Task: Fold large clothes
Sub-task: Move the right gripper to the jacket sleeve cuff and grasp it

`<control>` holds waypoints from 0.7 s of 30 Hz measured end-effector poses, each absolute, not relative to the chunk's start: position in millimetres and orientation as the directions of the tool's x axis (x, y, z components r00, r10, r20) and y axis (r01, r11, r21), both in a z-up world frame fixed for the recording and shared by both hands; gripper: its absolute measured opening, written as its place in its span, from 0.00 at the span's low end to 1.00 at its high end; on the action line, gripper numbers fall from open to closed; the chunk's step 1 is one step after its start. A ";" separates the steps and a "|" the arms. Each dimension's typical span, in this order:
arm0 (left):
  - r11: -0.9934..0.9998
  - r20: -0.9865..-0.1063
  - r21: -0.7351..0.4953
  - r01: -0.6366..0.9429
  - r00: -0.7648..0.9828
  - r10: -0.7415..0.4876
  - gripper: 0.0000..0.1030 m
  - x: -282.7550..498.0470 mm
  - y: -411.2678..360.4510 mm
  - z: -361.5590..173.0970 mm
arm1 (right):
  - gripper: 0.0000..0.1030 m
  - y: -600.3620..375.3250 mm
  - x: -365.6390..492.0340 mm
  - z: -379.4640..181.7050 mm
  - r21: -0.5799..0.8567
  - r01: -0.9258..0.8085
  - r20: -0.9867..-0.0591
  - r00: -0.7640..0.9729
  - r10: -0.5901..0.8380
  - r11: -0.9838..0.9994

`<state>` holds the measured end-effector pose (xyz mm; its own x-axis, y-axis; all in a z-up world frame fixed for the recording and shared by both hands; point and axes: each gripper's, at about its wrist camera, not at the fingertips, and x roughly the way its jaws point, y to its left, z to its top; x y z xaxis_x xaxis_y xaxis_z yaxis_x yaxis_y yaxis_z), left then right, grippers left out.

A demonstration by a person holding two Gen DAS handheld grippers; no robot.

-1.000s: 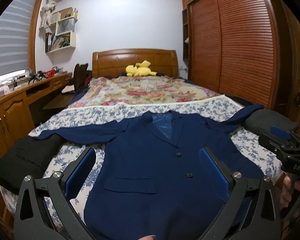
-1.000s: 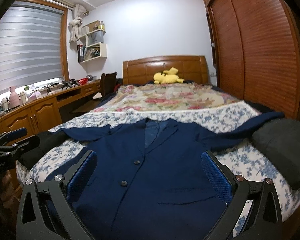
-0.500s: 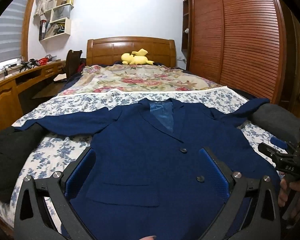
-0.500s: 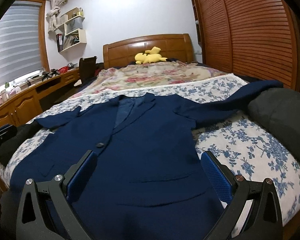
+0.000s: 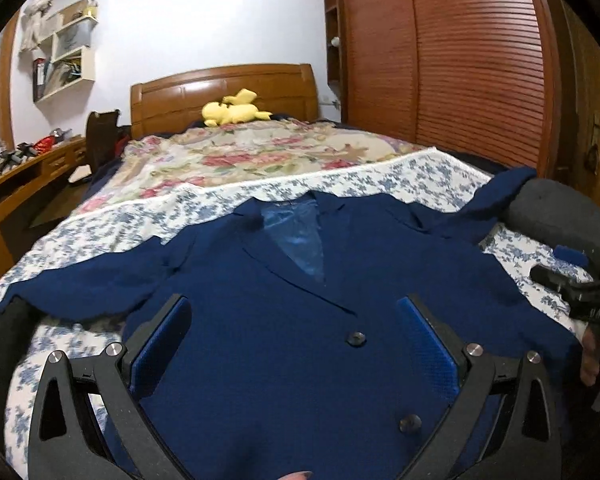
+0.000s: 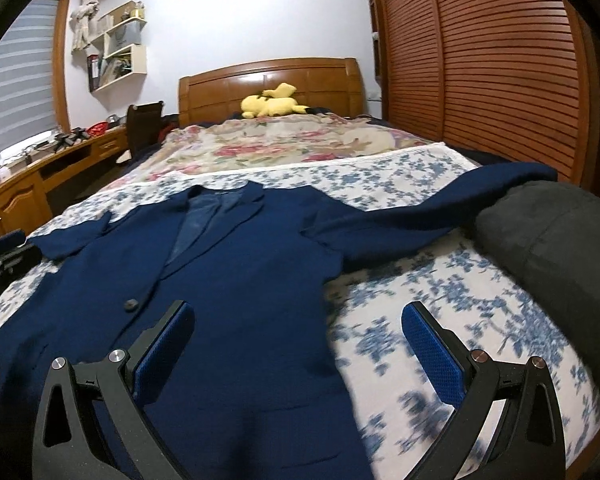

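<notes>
The left gripper (image 5: 294,312) hung with its jaws spread wide above the front of the jacket (image 5: 300,340), holding nothing. The right gripper (image 6: 298,316) was spread just as wide and empty, straddling the jacket's right edge, one pad (image 6: 164,350) over the navy cloth and the other above the sheet (image 6: 440,288). In the left view the right gripper's black tip showed at the right edge, with fingers (image 5: 588,356) of a hand beneath it.

The jacket lay face up and flat on the foot of the bed, buttoned, two buttons (image 5: 356,338) showing, collar toward the headboard and sleeves stretched out to both sides. The right sleeve (image 6: 420,208) ran up to a dark grey bundle (image 6: 552,248) at the bed's right edge. The left sleeve (image 5: 80,280) reached toward black cloth (image 5: 0,344) at the left edge.

Beyond the collar lay a floral blanket (image 6: 292,140), then a yellow plush toy (image 6: 274,102) against the wooden headboard (image 6: 268,80). A louvred wardrobe (image 6: 492,64) lined the right wall; a desk (image 6: 28,184) and shelves (image 6: 120,56) stood left.
</notes>
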<state>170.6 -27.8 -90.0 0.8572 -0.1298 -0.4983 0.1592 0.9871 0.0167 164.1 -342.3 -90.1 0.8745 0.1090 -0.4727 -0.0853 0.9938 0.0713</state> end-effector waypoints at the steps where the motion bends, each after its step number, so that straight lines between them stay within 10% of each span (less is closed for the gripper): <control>1: 0.986 -0.509 0.010 0.166 0.850 -0.138 1.00 174.3 -28.2 -94.1 | 1.00 -344.0 167.2 -90.3 0.071 -0.080 -0.473 0.875 0.104 0.994; 21: 0.980 -0.553 0.003 0.199 0.817 -0.164 1.00 191.2 -39.3 -130.0 | 0.86 -392.1 289.7 -95.5 -0.015 -0.014 -0.620 0.785 0.001 1.000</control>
